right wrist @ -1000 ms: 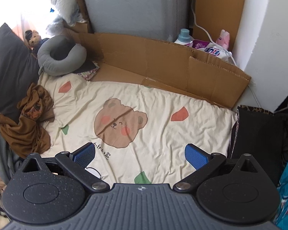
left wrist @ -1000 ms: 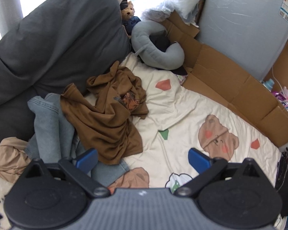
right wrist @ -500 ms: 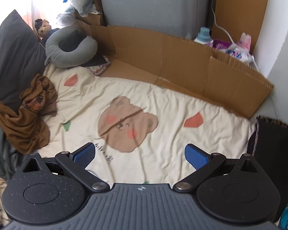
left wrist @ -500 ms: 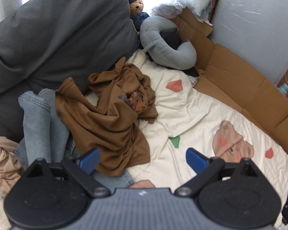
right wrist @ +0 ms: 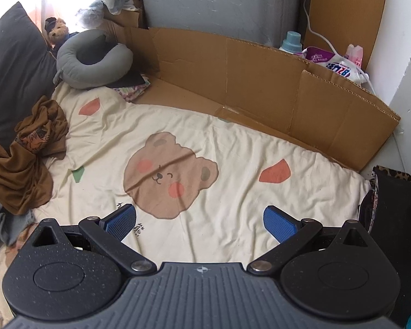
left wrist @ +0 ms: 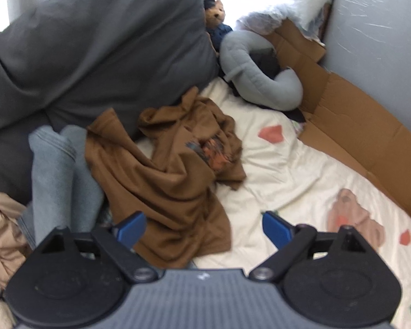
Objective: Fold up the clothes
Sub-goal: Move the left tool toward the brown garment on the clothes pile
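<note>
Beside brown shirt (left wrist: 167,181), grey jeans (left wrist: 60,175)

Crumpled brown cotton-like T-shirt (left wrist: 164,181): soft matt cloth, printed patch on front. Pale blue denim jeans (left wrist: 57,175): coarse weave, stitched hem. Cream bed sheet with bear print (right wrist: 205,148): smooth matt cloth, lightly creased. Tan corrugated cardboard sheet (right wrist: 260,82): dull paper, raw fluted edges. Grey U-shaped neck pillow (right wrist: 93,60): matt knit. Black plastic gripper bodies: speckled; blue pads (right wrist: 279,224): fine-textured.
</note>
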`<state>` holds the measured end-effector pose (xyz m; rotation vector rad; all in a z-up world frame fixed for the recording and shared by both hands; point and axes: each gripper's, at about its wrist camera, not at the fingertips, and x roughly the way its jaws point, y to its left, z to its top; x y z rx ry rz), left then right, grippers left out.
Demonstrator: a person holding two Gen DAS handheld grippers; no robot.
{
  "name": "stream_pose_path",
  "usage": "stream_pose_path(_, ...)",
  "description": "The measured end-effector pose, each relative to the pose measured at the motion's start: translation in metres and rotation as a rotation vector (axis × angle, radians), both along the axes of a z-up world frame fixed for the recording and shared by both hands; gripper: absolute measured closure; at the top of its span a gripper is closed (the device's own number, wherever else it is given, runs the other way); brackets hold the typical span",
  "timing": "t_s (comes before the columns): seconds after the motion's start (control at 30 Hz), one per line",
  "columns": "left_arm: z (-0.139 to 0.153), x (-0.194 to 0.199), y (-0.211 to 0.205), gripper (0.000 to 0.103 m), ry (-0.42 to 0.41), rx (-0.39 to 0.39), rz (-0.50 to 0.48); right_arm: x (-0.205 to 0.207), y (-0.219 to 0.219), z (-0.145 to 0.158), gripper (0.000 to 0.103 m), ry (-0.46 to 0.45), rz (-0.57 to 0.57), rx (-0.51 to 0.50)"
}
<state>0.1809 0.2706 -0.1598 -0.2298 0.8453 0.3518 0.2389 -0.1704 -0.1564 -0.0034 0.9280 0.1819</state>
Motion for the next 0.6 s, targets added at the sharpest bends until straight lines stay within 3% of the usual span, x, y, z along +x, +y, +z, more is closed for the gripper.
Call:
stream_pose_path(0.17, -0.014, 0.005, 0.005, 0.011, -0.045, 0.04, 0.016, -0.003, 0.007, -0.02, 0.001, -0.033, 0.028, 0.011)
stream_pose_path(0.3, -0.037, 0.008, 0.015, 0.02, -0.031, 0.035, 0.066, -0.005, 0.01, -0.04, 0.001, -0.033, 0.033, 0.026)
stream_pose_path(0.6, -0.097, -0.006, 0.022, 0.021, 0.011, -0.012, 0.102, -0.014, 0.009, -0.079, 0.001, -0.011, 0.029, 0.084)
